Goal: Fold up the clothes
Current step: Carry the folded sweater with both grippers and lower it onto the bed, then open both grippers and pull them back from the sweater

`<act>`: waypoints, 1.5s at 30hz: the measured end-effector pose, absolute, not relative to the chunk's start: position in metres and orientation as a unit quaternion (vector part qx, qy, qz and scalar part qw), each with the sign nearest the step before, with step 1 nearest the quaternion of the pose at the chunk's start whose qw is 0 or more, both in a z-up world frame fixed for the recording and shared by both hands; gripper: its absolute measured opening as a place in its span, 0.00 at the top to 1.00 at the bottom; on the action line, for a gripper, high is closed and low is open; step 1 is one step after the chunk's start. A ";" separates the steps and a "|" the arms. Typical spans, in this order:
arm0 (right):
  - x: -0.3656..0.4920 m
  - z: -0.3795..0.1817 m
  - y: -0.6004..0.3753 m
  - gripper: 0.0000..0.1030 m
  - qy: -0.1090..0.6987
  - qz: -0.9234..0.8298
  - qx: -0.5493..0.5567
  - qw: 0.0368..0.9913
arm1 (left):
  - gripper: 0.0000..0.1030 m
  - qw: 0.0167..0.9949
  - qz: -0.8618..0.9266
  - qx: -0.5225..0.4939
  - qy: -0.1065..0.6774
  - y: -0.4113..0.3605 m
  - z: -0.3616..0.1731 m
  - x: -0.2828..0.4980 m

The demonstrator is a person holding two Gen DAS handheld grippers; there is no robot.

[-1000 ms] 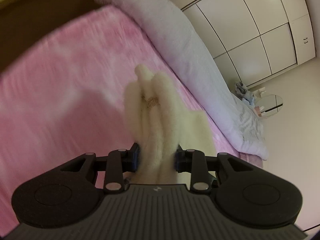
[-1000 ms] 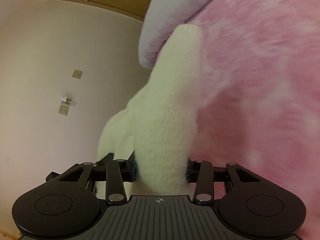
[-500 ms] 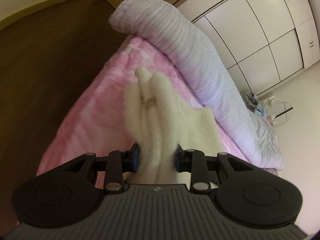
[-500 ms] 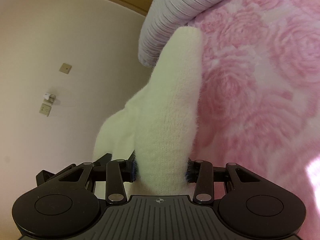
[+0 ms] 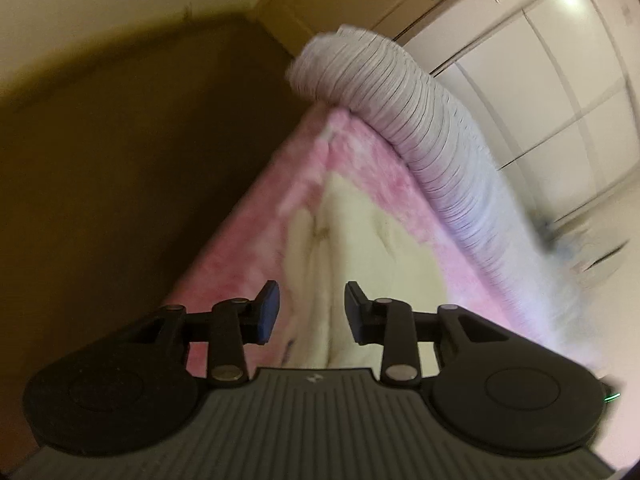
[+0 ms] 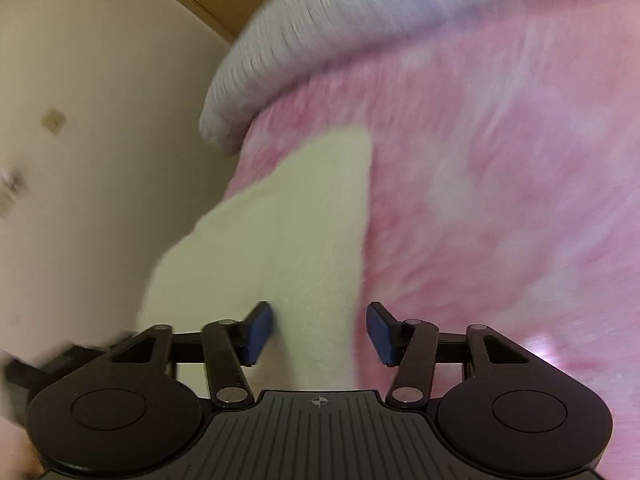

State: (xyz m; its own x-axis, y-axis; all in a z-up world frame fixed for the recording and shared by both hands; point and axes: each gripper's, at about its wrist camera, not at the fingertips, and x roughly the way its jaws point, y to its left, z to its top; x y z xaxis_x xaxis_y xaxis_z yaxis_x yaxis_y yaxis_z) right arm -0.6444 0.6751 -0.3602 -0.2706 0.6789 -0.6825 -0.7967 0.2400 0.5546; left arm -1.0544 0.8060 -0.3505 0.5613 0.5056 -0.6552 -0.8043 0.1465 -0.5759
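The bed (image 5: 360, 184) carries a pink blanket (image 6: 500, 208), and a grey striped quilt (image 5: 420, 120) is rolled along its far side. On the pink blanket lies the cream garment (image 5: 340, 240), a fuzzy knit piece, and it reaches from both claws forward toward the quilt. In the left wrist view its long axis runs straight ahead from the left claw (image 5: 312, 312); in the right wrist view it runs ahead and a little to the left of the right claw (image 6: 320, 328). Both claws are just at the near edge of the garment, so neither hand is clearly nearer. The jaws of both claws are opening: the cloth is between them, but the blue pads (image 5: 268, 312) stand apart from it, so it is released. The pictures are blurred, and I can read no brand, label or writing.
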 end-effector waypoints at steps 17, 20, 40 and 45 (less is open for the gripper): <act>-0.734 -0.363 0.620 0.64 0.360 0.649 -0.243 0.624 | 0.93 0.781 0.444 -0.329 0.293 0.740 -0.337 -1.000; -0.731 -0.346 0.603 0.64 0.357 0.658 -0.224 0.624 | 0.92 0.773 0.450 -0.323 0.309 0.731 -0.336 -0.995; -0.740 -0.214 0.498 0.49 0.383 0.659 -0.303 0.572 | 0.57 0.693 0.521 -0.326 0.377 0.589 -0.183 -0.955; -0.739 -0.165 0.469 0.46 0.374 0.665 -0.276 0.584 | 0.50 0.696 0.519 -0.327 0.373 0.551 -0.141 -0.948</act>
State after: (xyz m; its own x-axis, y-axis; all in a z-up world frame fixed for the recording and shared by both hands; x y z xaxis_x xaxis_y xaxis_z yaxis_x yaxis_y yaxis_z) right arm -0.7388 0.4694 -0.1652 -0.1652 0.5712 -0.8040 -0.9838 -0.0375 0.1755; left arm -0.9483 0.5513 -0.1409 0.1834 0.4779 -0.8590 -0.9664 0.2478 -0.0685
